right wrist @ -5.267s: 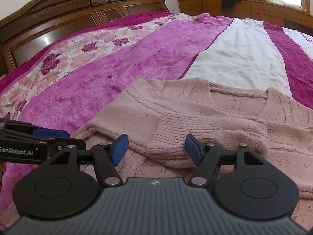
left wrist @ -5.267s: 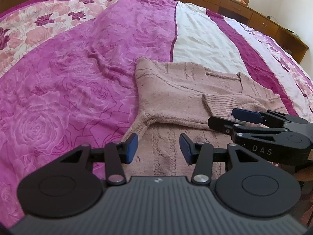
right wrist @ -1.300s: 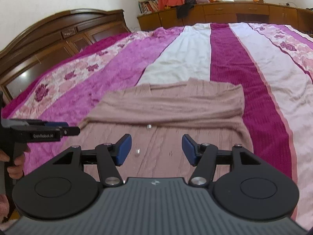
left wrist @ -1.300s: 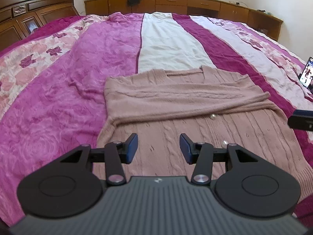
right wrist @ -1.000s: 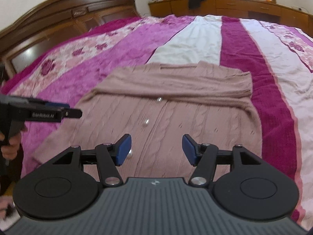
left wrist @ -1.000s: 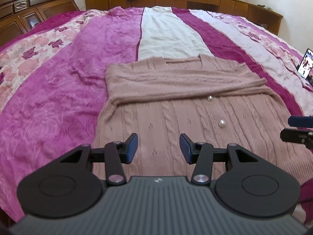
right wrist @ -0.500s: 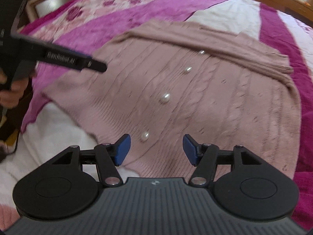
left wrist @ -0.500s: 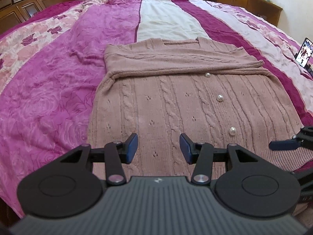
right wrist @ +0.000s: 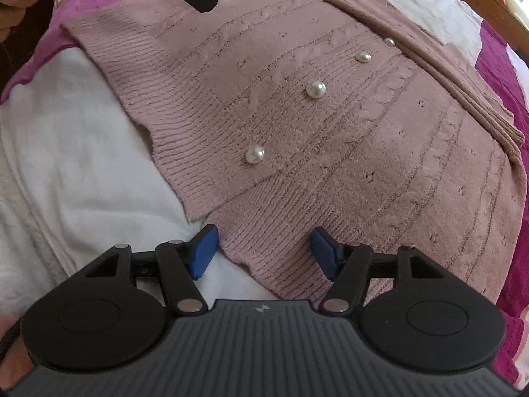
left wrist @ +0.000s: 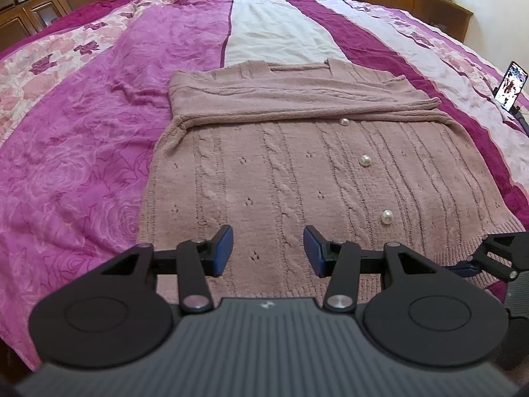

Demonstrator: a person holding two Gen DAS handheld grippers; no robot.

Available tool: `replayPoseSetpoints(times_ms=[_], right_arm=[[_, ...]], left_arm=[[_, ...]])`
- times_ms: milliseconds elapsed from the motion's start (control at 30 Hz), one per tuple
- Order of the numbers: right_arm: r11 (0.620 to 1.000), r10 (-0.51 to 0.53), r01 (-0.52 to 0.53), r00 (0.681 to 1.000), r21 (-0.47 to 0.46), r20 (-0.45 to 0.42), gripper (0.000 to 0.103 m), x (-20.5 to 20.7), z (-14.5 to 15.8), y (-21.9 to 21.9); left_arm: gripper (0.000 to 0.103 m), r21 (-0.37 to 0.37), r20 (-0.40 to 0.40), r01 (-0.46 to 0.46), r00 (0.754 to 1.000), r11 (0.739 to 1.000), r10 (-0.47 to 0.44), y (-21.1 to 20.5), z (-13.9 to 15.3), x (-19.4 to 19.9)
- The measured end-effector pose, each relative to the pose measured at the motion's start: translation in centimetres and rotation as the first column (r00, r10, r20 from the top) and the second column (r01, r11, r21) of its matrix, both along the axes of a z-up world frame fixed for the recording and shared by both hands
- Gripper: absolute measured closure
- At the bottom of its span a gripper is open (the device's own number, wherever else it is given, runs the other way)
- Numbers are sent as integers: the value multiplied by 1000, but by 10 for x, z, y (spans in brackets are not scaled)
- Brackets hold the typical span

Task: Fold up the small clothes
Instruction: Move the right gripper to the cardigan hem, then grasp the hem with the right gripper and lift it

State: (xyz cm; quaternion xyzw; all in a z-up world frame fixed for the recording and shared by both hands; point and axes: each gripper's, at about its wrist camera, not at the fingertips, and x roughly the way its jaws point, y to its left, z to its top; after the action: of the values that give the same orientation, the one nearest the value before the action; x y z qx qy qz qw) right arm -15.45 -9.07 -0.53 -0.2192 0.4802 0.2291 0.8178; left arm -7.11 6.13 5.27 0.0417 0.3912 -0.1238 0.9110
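Both grippers are wide open and hold nothing. The right gripper (right wrist: pixel 263 248) has the ribbed hem of the pink cardigan (right wrist: pixel 330 125) between its fingers. The left gripper (left wrist: pixel 267 251) hovers over the hem too. Past the fingers, pearl buttons (left wrist: pixel 365 160) run up the cardigan, spread flat on the bed (left wrist: pixel 82 139). No writing can be read.

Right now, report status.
Left gripper open, over cardigan. Right gripper open at its hem. Sleeves folded across. Nothing in the way.
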Motion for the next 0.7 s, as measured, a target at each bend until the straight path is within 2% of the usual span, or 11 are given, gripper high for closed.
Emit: replayPoseSetpoints(times_ms=[200, 267, 333, 500, 600, 700], right_arm=[[999, -47, 48, 998, -8, 48, 34, 4, -5, 4], [998, -69, 69, 996, 4, 56, 37, 6, -5, 3], [996, -86, 86, 994, 10, 73, 45, 8, -4, 3], [986, -160, 155, 981, 55, 108, 79, 13, 3, -5], [970, -219, 204, 970, 132, 108, 88, 16, 8, -17], [948, -267, 239, 957, 208, 117, 91, 14, 15, -25]], left_arm=[[54, -4, -7, -1, 1000, 1000, 1, 0, -3, 1], [54, -5, -10, -1, 1000, 1000, 1, 0, -4, 1], [54, -4, -15, -1, 1000, 1000, 1, 0, -6, 1], [54, -1, -32, 6, 999, 1000, -6, -1, -12, 0], [54, -4, -38, 13, 999, 1000, -13, -1, -13, -1], [54, -18, -47, 25, 999, 1000, -26, -2, -14, -3]])
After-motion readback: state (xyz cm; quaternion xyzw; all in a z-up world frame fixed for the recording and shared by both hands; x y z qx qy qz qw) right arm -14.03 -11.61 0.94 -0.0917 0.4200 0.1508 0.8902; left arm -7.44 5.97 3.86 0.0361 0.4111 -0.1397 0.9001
